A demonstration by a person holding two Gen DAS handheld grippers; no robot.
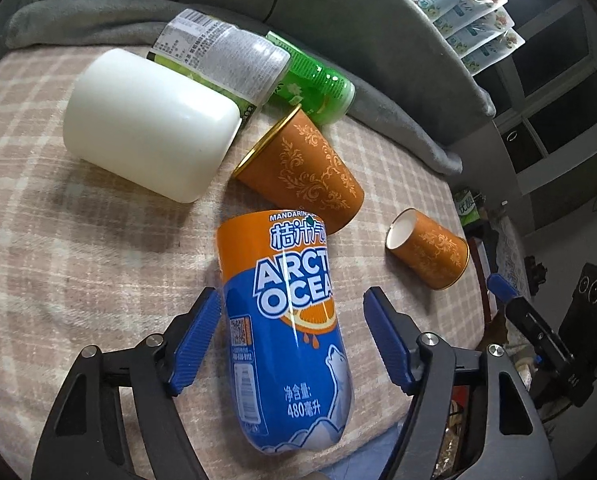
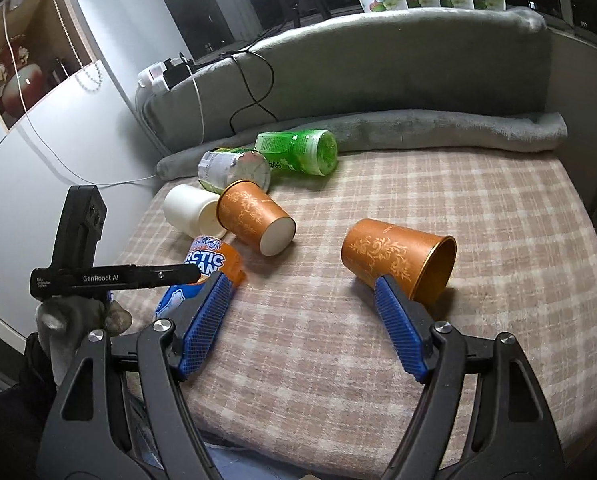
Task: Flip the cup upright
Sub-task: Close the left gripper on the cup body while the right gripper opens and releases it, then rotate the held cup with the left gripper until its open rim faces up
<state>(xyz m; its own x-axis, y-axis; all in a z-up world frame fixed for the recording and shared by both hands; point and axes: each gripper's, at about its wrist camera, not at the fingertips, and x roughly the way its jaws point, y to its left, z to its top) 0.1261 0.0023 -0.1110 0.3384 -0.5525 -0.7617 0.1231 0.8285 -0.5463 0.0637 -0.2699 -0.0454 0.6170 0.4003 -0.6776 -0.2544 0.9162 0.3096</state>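
Two orange paper cups with gold floral print lie on their sides on the checked blanket. One cup point(image 2: 398, 262) lies just ahead of my open right gripper point(image 2: 302, 284), its mouth facing right, next to my right fingertip; it also shows in the left wrist view point(image 1: 428, 254). The other cup point(image 2: 254, 218) lies further left, its white base toward me; it also shows in the left wrist view point(image 1: 298, 168). My left gripper point(image 1: 292, 300) is open, its fingers astride a lying blue and orange Arctic Ocean bottle point(image 1: 286, 328) without clamping it.
A white cup point(image 1: 146, 126), a clear labelled bottle point(image 1: 222, 56) and a green bottle point(image 1: 314, 88) lie at the back. A grey cushion point(image 2: 378, 80) and rolled grey blanket point(image 2: 458, 130) border the far side. The wall stands left; the bed edge is near me.
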